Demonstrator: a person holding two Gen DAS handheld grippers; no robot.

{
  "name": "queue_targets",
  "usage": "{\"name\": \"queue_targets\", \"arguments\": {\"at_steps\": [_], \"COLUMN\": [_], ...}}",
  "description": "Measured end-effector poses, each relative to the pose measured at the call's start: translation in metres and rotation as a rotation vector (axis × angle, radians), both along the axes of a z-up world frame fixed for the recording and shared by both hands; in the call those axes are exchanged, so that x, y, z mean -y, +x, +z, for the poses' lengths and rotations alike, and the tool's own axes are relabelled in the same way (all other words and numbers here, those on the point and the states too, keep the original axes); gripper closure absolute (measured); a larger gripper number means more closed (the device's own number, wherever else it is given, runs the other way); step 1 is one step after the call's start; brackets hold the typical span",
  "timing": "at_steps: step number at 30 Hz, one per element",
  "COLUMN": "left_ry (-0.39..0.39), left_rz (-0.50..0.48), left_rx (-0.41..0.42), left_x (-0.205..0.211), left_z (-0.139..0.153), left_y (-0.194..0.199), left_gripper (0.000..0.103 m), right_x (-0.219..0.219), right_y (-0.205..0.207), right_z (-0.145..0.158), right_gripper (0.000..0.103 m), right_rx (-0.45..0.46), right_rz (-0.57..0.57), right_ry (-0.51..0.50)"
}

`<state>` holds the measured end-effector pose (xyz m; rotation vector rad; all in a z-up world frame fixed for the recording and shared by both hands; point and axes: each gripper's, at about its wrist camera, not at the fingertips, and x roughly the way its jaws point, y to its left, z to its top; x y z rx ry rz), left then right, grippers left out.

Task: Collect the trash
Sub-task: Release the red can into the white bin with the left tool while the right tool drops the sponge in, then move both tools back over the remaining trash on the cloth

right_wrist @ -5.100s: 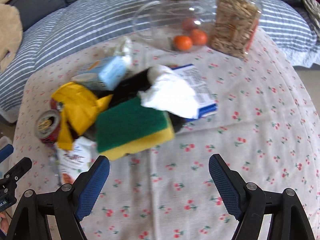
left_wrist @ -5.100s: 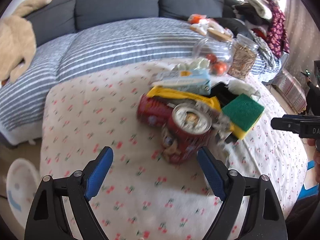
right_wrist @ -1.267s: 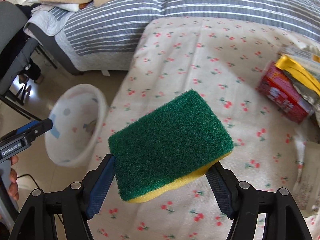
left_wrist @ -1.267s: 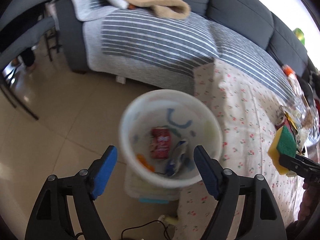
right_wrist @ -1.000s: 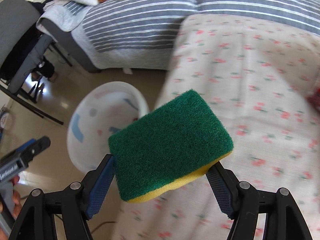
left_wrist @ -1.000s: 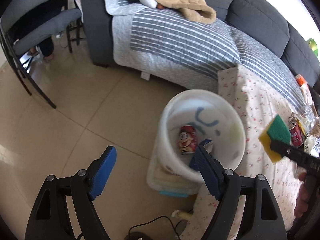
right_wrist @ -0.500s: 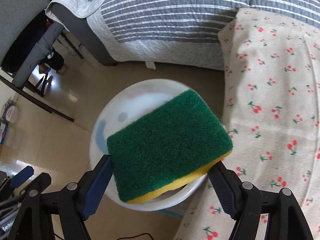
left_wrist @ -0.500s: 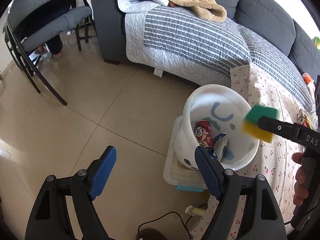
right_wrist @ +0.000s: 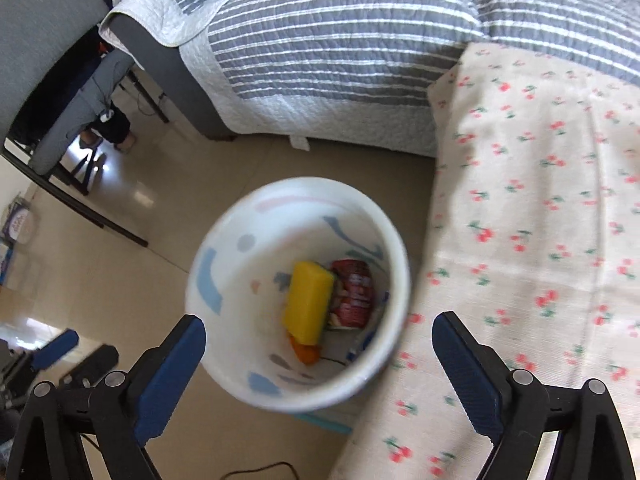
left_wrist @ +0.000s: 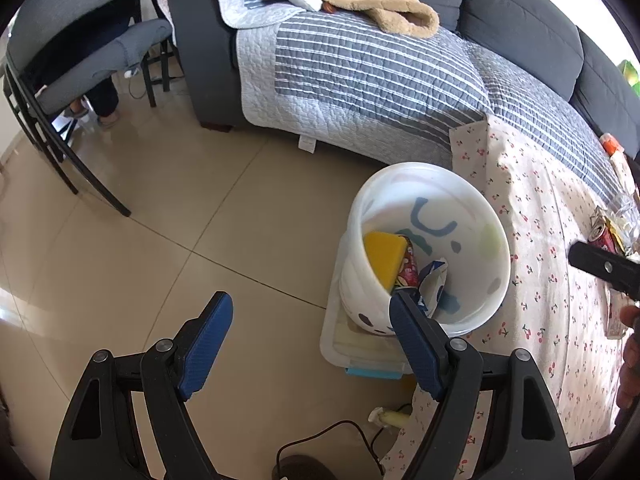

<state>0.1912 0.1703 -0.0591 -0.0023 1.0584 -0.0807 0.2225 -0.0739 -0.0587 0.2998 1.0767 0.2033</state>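
A white trash bin (right_wrist: 224,248) (left_wrist: 498,264) stands on the floor beside the cherry-print table. Inside it lies the sponge (right_wrist: 307,306) (left_wrist: 386,258), yellow side up, beside a red can (right_wrist: 354,294) (left_wrist: 409,271) and a crumpled wrapper (left_wrist: 434,286). My right gripper (right_wrist: 318,364) hovers above the bin with its jaws opening and nothing between them. My left gripper (left_wrist: 310,340) is open and empty over the floor, left of the bin. More trash (left_wrist: 608,232) lies at the far right of the table.
A clear plastic box (left_wrist: 360,350) sits under the bin. The cherry-print tablecloth (right_wrist: 540,240) hangs to the right of it. A sofa with a striped quilt (left_wrist: 360,72) lies behind, a grey chair (left_wrist: 80,60) to the left, and a cable (left_wrist: 320,440) on the floor.
The sponge has left my right gripper and dropped into the bin, landing yellow side up. The right jaws have spread wider. My left gripper has hardly moved.
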Motion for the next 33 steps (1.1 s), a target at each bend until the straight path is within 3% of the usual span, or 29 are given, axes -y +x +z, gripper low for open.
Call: {"name": "queue_targets", "arguments": {"at_steps": [9,17,33], "left_ry": [0.002,0.012,0.018], "left_rz": [-0.065,-0.138,-0.307], "left_rx": [0.0,-0.011,-0.009], "left_x": [0.038,0.096,0.221], "left_z": [0.006,0.008,0.01], "left_y": [-0.006,-0.008,-0.005], "left_gripper": [0.02,0.02,0.02], "right_x": [0.052,0.119,0.305], "right_y": [-0.047,-0.093,-0.147], "right_z": [0.01,0.025,0.039], "right_gripper": [0.008,0.008,0.008], "right_rx": [-0.014,-0.014,-0.019], "right_rz": [-0.027,-0.097,-0.478], "right_ry": [-0.102,-0.168,-0.123]}}
